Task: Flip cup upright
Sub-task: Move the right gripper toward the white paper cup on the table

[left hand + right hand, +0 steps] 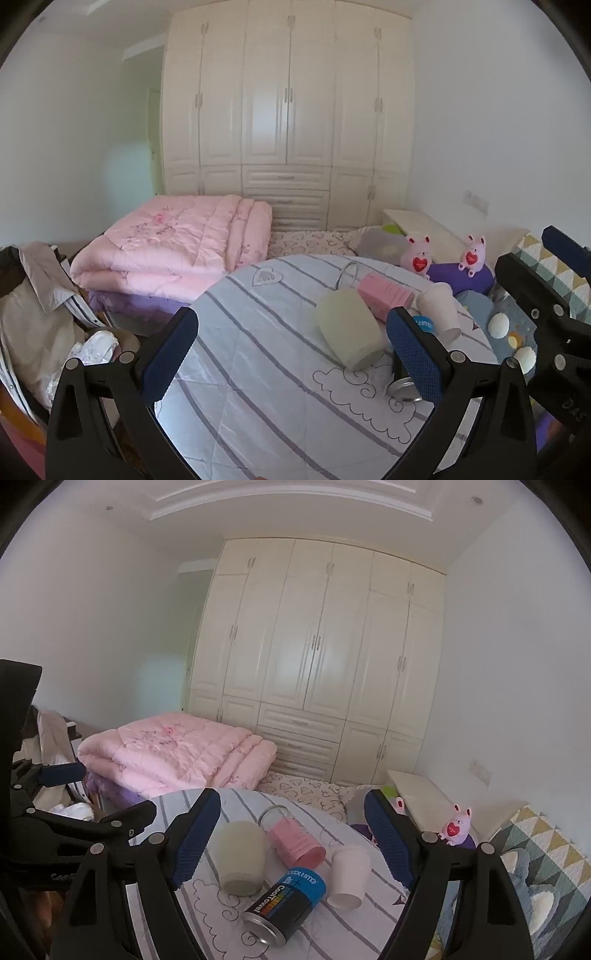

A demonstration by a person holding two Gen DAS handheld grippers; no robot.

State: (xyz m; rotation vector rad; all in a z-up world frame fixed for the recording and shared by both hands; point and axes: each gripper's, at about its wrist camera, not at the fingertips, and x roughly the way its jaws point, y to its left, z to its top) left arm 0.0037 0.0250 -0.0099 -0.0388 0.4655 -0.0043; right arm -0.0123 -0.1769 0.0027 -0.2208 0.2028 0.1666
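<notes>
Several containers lie on their sides on a round table with a striped cloth (pixel 332 930). A pale green cup (pixel 242 856) lies with one end toward me; it also shows in the left wrist view (pixel 349 328). A white cup (pixel 349 875) lies to the right, also seen from the left wrist (pixel 439 310). A pink glass cup (pixel 293 840) lies behind them. A blue and black can (pixel 286 904) lies in front. My right gripper (pixel 293 843) is open and empty above them. My left gripper (pixel 295 354) is open and empty, with the green cup between its fingers' line.
A bed with a folded pink quilt (pixel 177 755) stands behind the table. Pink plush toys (pixel 419 256) and pillows sit at the right. A chair with clothes (pixel 37 314) stands at the left. Cream wardrobes (pixel 317 657) fill the back wall.
</notes>
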